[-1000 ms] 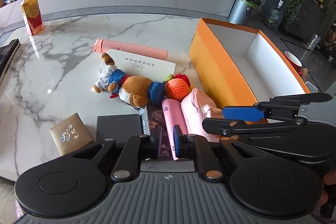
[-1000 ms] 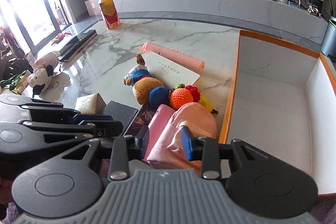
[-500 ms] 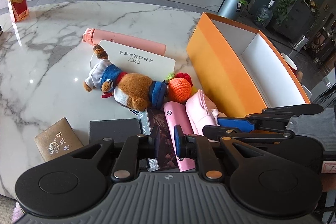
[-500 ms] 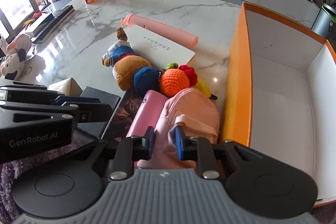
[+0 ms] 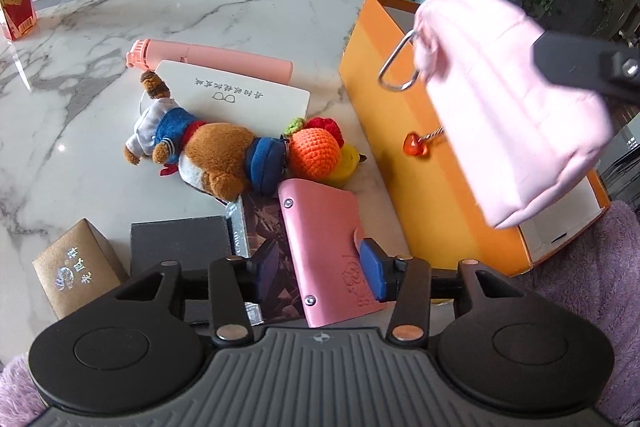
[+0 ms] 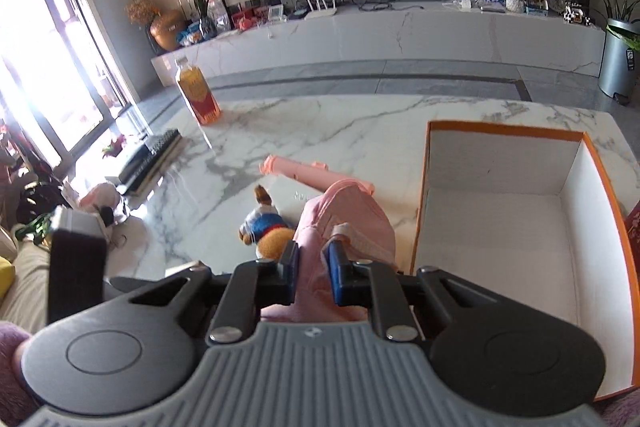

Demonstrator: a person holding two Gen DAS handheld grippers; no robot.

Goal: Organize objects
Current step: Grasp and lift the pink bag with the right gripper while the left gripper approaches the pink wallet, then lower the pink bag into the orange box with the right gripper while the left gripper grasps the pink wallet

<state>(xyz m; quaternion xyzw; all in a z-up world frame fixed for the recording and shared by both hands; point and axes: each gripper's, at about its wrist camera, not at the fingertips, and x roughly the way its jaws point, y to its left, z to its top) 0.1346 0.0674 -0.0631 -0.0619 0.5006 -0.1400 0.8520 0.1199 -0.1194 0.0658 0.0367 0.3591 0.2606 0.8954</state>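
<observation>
Pink pouch [image 5: 516, 107] aloft beside orange box [image 5: 384, 99]

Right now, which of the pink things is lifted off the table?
The pink pouch, held by the right gripper above the orange box. The pink wallet and pink tube lie on the marble.

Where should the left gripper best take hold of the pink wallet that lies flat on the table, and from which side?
Probably across its two long edges near the snap-strap end, coming straight down from above. The pink wallet lies flat and narrow, already between the open left gripper fingers. A dark booklet lies close on one side and the orange box on the other, so a sideways approach looks blocked.
</observation>
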